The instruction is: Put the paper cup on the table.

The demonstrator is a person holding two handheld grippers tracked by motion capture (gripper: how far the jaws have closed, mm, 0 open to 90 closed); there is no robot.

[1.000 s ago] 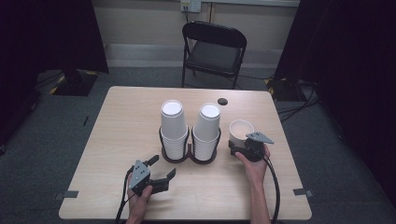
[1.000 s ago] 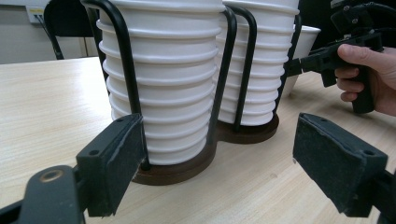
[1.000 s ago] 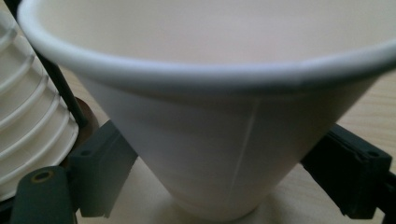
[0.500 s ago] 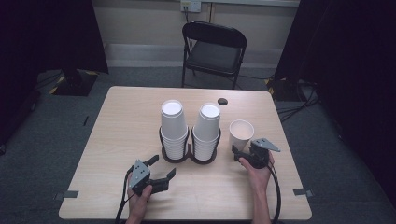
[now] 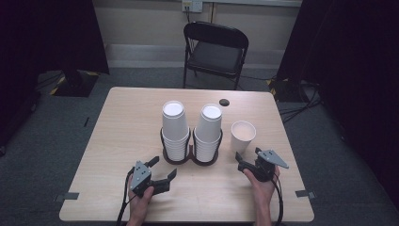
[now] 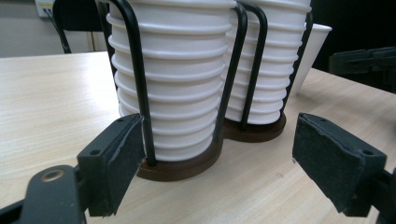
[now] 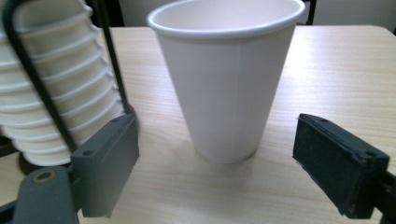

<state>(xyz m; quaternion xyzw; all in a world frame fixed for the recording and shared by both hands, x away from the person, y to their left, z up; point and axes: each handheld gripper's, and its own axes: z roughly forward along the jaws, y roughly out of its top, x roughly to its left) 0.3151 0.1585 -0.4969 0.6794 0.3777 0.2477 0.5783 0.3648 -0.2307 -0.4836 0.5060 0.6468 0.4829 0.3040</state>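
Two stacks of upside-down white paper cups (image 5: 175, 123) (image 5: 209, 127) stand in a black wire holder with a brown base (image 5: 190, 157) at the table's middle. Right of it a single white cup (image 5: 243, 134) stands upright, mouth up. My right gripper (image 5: 247, 155) is open just in front of that cup, apart from it; the cup (image 7: 227, 77) stands beyond its jaws (image 7: 217, 156). My left gripper (image 5: 164, 167) is open near the front edge, facing the holder's left stack (image 6: 175, 79), with nothing between its jaws (image 6: 217, 161).
A small black disc (image 5: 224, 102) lies near the table's far edge. A black folding chair (image 5: 215, 47) stands behind the table (image 5: 122, 122). Cables trail from both grippers over the front edge. My right gripper (image 6: 369, 60) appears at the far right of the left gripper view.
My right gripper has let go of the single cup and drawn back toward the person; the cup stays upright on the table. The left gripper has not moved.
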